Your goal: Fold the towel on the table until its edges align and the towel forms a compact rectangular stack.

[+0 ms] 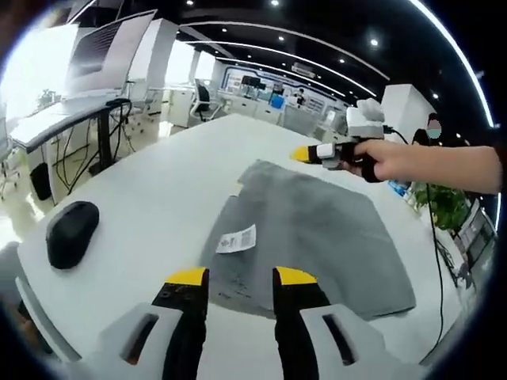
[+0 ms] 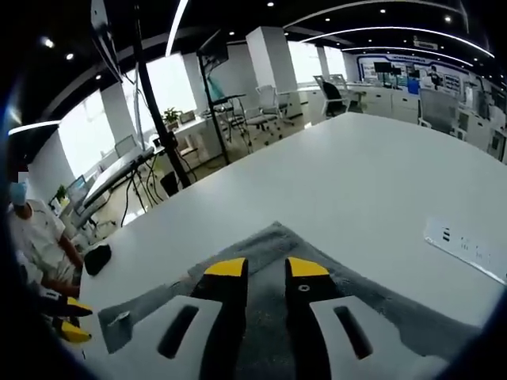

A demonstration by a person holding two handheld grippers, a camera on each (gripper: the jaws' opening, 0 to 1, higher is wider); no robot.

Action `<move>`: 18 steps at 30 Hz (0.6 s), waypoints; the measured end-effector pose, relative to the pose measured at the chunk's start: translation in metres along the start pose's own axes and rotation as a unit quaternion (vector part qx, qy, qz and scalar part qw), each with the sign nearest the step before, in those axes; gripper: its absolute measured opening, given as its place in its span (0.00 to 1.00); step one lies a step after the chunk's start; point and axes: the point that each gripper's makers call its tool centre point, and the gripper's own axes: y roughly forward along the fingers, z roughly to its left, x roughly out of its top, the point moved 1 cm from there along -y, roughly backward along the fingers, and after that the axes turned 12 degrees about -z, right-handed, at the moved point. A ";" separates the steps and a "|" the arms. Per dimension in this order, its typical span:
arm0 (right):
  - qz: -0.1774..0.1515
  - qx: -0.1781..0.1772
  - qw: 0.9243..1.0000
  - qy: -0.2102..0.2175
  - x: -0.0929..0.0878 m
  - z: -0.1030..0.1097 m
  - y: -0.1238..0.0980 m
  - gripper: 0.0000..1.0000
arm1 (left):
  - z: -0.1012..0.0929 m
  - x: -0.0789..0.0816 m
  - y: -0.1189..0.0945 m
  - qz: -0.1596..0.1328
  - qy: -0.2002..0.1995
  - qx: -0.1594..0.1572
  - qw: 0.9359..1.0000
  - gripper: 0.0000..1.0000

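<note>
Lying flat: fuzzy grey rectangular towel (image 1: 317,229).

A black computer mouse (image 1: 71,232) rests on the white table (image 1: 158,190), near its corner. A strip of power sockets (image 2: 466,248) lies flush in the tabletop. Beyond the table, a standing desk on black legs (image 1: 99,131) carries trailing cables, and office chairs (image 2: 265,107) stand by bright windows. A leafy green plant (image 1: 445,207) grows at the table's far side. Curved ceiling light strips (image 1: 317,47) arc overhead.
</note>
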 end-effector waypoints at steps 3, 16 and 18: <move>0.003 -0.002 1.000 -0.005 -0.001 -0.005 -0.005 0.19 | -0.010 0.000 0.001 0.002 0.020 -0.013 1.000 0.37; 0.015 -0.018 1.000 -0.007 -0.006 -0.029 -0.026 0.22 | -0.048 -0.004 0.009 0.017 0.054 -0.077 0.995 0.49; 0.016 -0.021 1.000 -0.007 -0.007 -0.034 -0.030 0.22 | -0.050 -0.004 0.010 0.019 0.057 -0.082 0.995 0.50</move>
